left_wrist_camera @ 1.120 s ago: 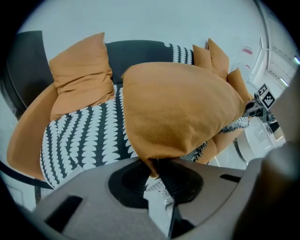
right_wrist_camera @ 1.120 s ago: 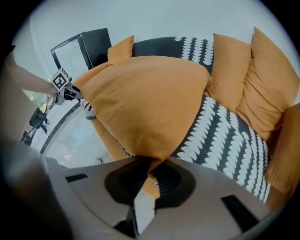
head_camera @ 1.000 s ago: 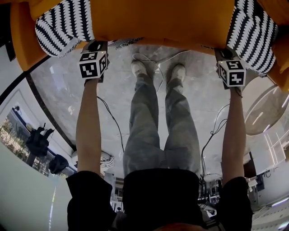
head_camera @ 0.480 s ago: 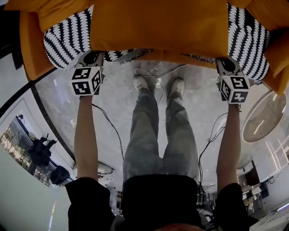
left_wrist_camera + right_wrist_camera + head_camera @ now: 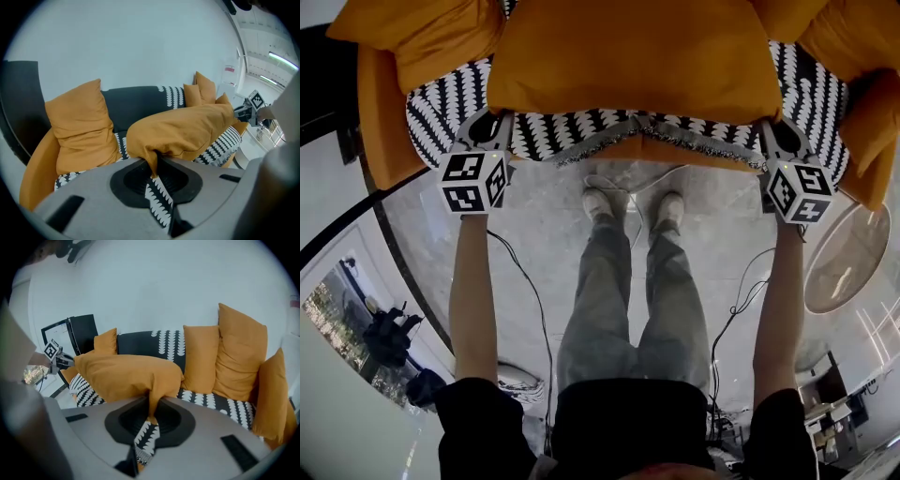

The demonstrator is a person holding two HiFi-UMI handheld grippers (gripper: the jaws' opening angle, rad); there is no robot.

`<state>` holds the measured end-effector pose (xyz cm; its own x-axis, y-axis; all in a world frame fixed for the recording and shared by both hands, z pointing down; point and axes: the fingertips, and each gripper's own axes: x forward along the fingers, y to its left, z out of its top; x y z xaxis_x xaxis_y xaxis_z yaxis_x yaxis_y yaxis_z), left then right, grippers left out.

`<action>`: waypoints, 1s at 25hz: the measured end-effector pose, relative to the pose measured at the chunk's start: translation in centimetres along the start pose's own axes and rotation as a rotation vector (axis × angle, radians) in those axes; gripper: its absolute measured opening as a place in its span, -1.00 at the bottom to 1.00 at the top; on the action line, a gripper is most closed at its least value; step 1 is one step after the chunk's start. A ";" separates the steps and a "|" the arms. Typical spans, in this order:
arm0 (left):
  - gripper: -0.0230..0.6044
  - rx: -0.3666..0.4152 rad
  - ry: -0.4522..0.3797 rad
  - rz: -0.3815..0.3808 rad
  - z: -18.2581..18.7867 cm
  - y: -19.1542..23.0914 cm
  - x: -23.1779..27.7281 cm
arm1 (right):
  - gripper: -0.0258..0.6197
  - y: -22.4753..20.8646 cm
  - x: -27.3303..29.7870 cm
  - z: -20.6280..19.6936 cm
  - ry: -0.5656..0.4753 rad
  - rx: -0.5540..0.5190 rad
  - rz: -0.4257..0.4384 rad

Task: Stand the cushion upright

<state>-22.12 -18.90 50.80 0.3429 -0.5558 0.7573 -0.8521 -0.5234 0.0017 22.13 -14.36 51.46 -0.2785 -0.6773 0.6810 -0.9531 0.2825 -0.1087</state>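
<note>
A large orange cushion hangs over the sofa seat, held by its two near corners. My left gripper is shut on the near left corner, and my right gripper is shut on the near right corner. In the left gripper view the cushion stretches away to the right, its corner pinched in the left gripper. In the right gripper view the cushion stretches to the left, its corner pinched in the right gripper. Below it lies the black-and-white patterned throw.
Other orange cushions lean on the sofa back: one at the left, several at the right. The orange sofa arm is at the left. A round table stands at the right, and cables trail on the floor by the person's feet.
Both grippers have risen with the cushion's near edge. The patterned throw under that edge, mostly hidden before, now shows along the whole front of the seat.
</note>
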 end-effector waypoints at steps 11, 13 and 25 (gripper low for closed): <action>-0.78 0.056 -0.109 0.048 8.6 2.2 2.1 | -0.82 -3.9 2.2 7.9 -0.075 -0.064 -0.078; -0.78 0.048 -0.123 0.063 10.0 2.6 2.8 | -0.82 -4.8 2.8 9.0 -0.091 -0.052 -0.091; -0.78 -0.043 -0.210 0.100 17.4 6.2 5.6 | -0.82 -8.3 6.6 15.6 -0.151 0.110 -0.137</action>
<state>-18.63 -36.47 43.70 0.3264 -0.7282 0.6026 -0.9007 -0.4329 -0.0354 26.37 -31.74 45.56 -0.1521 -0.8005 0.5797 -0.9881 0.1108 -0.1063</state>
